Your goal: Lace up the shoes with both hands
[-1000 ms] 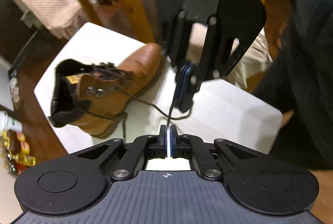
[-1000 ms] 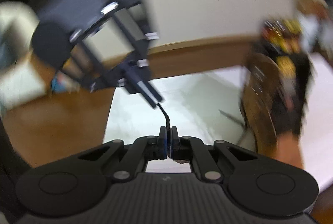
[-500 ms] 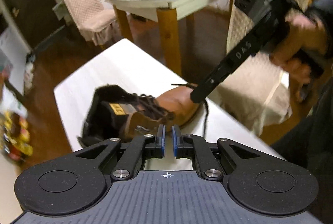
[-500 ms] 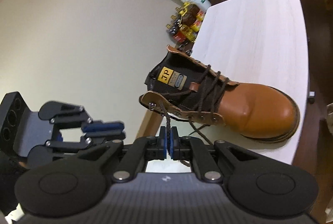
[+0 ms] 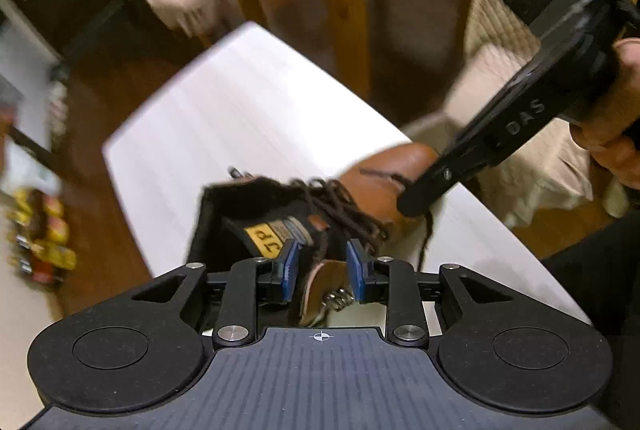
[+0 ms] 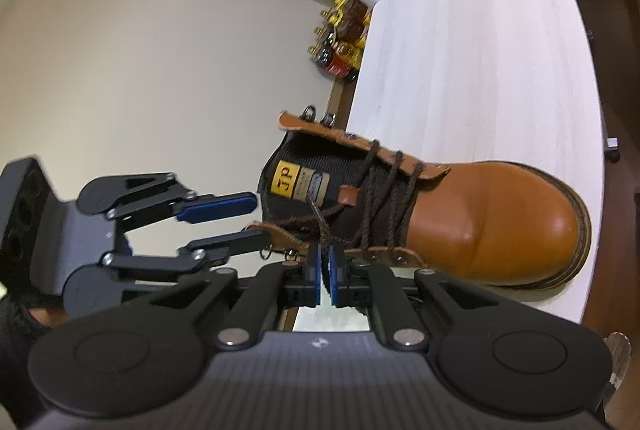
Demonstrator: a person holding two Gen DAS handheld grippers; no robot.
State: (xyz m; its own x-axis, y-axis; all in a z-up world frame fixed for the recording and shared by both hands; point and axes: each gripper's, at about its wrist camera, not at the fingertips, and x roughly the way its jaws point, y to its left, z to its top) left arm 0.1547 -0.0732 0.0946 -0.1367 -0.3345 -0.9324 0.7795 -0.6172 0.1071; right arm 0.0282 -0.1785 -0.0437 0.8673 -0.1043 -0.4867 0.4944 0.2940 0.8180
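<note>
A: Right hand-held gripper (image 6: 326, 280) is easing apart, the dark brown lace (image 6: 320, 220) between its pads; the tan leather boot (image 6: 460, 214) lies just ahead on the white counter (image 6: 480, 50).

B: Left hand-held gripper (image 5: 322, 270), spreading around the collar flap, should clamp before tensioning.

A tan leather boot (image 6: 480, 214) stands upright on the white table (image 6: 460, 50), its dark brown lace (image 6: 384, 202) crisscrossing the lower eyelets, top hooks unlaced.
</note>
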